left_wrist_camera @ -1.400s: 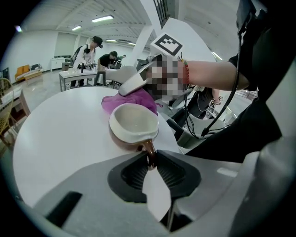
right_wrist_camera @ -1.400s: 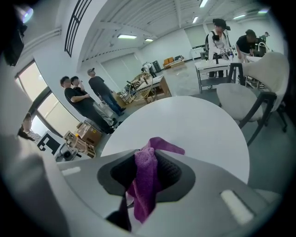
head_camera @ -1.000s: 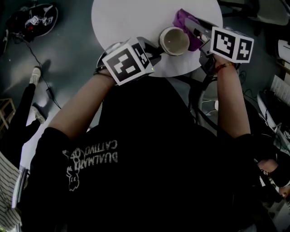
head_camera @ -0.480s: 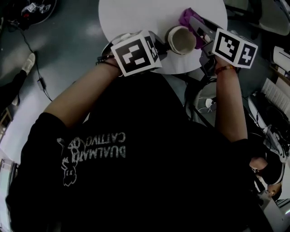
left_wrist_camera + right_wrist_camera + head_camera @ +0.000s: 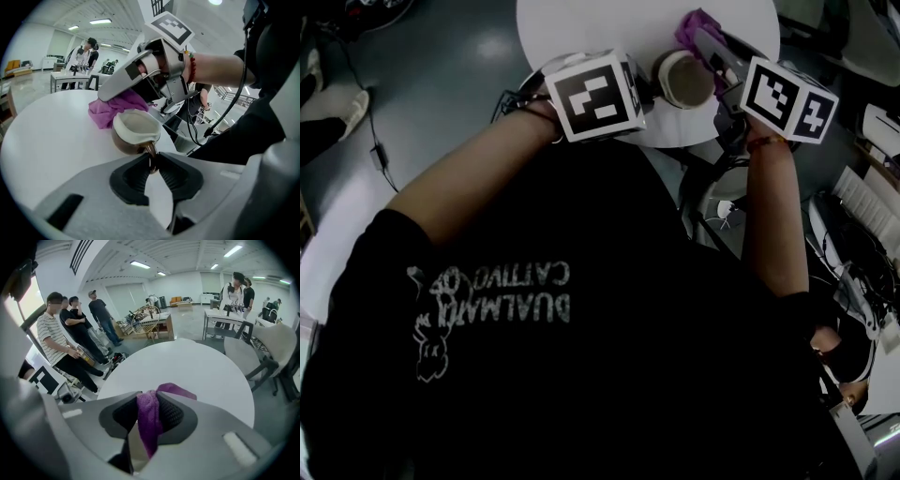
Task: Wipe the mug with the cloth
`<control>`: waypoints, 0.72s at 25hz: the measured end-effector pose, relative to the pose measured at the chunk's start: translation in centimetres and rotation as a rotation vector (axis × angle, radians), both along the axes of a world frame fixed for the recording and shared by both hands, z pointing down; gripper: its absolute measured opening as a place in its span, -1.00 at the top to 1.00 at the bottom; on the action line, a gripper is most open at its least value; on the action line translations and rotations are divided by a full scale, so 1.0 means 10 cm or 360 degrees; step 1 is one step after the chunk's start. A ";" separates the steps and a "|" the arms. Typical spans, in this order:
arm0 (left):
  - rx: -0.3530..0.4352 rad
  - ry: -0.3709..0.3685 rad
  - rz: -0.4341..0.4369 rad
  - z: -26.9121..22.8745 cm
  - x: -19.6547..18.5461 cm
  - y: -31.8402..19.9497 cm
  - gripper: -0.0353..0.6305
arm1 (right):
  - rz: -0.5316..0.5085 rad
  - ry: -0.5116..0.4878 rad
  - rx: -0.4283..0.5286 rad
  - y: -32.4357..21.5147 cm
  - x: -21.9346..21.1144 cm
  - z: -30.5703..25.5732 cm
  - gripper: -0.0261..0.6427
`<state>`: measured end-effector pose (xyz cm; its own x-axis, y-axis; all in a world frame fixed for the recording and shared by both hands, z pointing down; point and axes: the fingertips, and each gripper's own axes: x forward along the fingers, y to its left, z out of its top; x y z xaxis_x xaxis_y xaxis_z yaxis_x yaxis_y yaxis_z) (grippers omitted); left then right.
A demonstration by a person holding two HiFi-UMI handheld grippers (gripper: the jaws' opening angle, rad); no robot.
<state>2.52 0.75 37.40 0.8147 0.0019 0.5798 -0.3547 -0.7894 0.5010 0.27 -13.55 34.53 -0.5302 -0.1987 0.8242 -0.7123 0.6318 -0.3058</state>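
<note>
**Mug pinned by its handle, cloth on the far wall**

Head view: the mug (image 5: pixel 684 80) stands upright near the near edge of the round table (image 5: pixel 600 23), between the 2 grippers. The left gripper (image 5: pixel 649 92) is at its left side. The right gripper (image 5: pixel 705 42) reaches in from the right with the purple cloth (image 5: pixel 696 21) at the mug's far side. My torso fills most of the frame, and the marker cubes cover both sets of jaws here.

Left gripper view: its jaws are clamped on the mug's brown handle. The cloth is bunched against the far wall under the right gripper.

Right gripper view: its jaws pinch a fold of cloth, with the rest hanging below. A pale patch under the pads may be the mug rim, can't confirm. The cloth-to-mug contact is hidden behind the jaws.

Handling, my read:
- The mug looks like glazed ceramic, so it is rigid, slick and chippable.
- The handle is the only real hold, but it is thin and could pivot in the pads under side load.
- The cloth is soft, light and fleecy. Grip a thick bunch or it slips out.
</note>
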 end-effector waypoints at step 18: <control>0.0001 0.0005 0.0049 0.03 -0.09 0.02 0.70 | -0.0204 0.0051 0.0022 0.33 -0.24 -0.04 0.62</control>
